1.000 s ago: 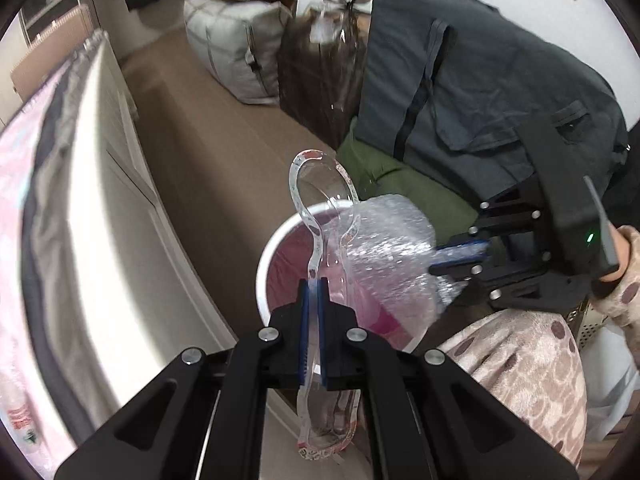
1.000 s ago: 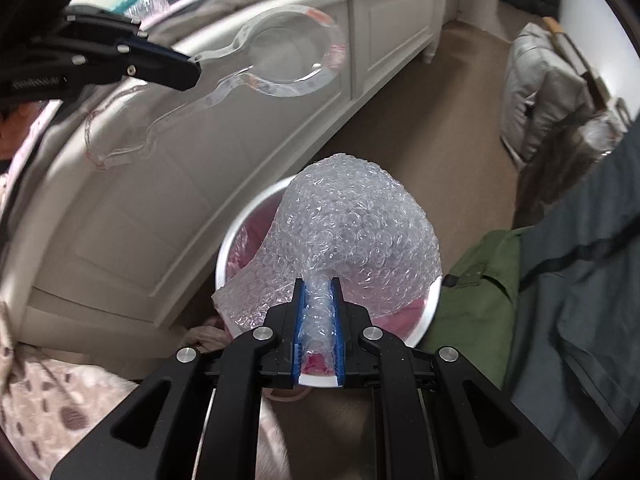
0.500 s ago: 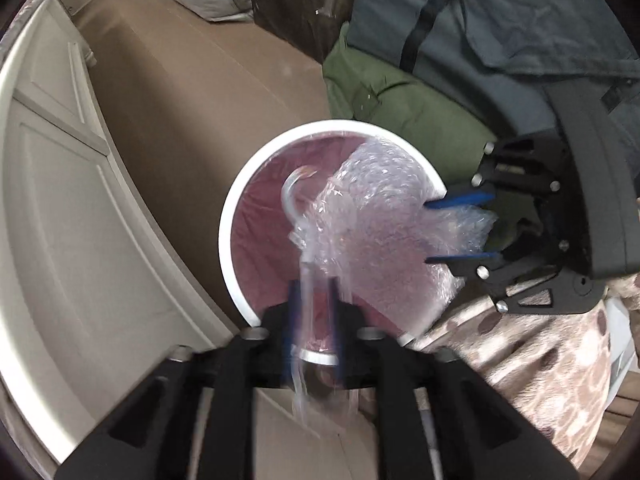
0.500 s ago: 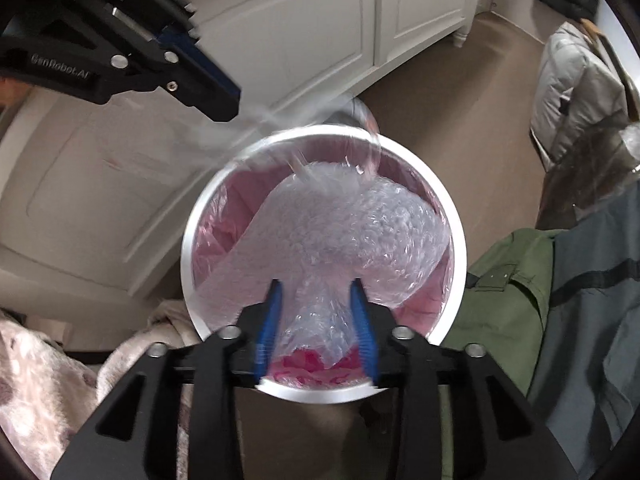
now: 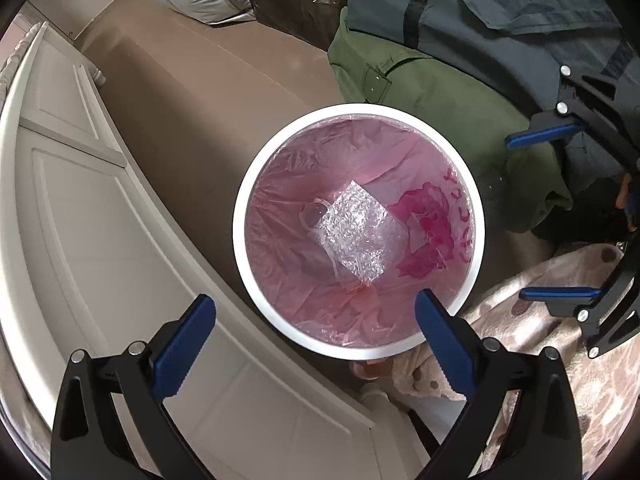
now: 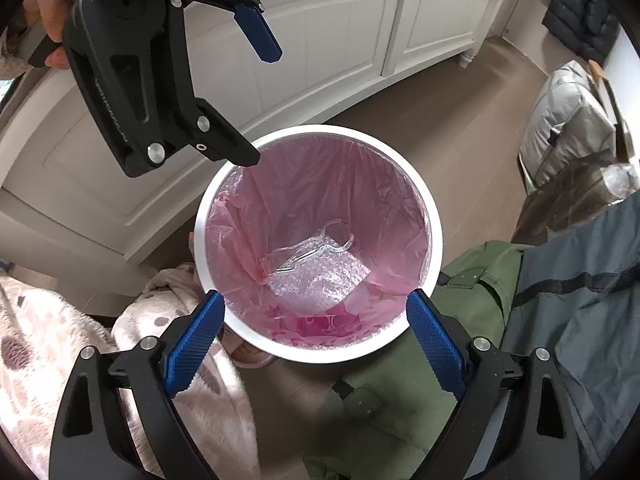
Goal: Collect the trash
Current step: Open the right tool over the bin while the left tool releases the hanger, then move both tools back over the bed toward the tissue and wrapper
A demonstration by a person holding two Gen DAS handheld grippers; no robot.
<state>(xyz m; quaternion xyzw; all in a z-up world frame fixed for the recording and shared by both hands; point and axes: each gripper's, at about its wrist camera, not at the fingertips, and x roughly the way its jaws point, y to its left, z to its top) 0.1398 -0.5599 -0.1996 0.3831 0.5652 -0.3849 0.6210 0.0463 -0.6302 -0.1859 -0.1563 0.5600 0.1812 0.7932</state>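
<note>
Down on the brown floor [image 5: 208,92], beside a white panelled bed frame [image 5: 80,200], stands a round white bin [image 5: 240,216] lined with a pink bag [image 5: 320,160]. At its bottom lie a crumpled sheet of bubble wrap [image 5: 356,236] and a clear plastic blister pack [image 6: 316,250], touching each other; the pack is see-through and its outline is hard to follow against the wrap. A darker pink print on the liner is partly hidden by folds.

Above the bin hover both grippers. The left gripper [image 5: 316,328] has its jaws spread wide with nothing between them; they have just been opening. The right gripper [image 6: 316,320] also has its jaws wide apart and bare, having just opened too. In the left wrist view the right gripper is cut off at the frame edge, and in the right wrist view one blue pad [image 6: 258,32] of the left gripper shows while the other is hidden.

A second ago the left jaws pinched the blister pack and the right jaws pinched the bubble wrap above the rim; both pieces now rest inside the bin.

A green bag [image 5: 420,80] and a grey bag [image 5: 500,12] sit just beside the bin.
</note>
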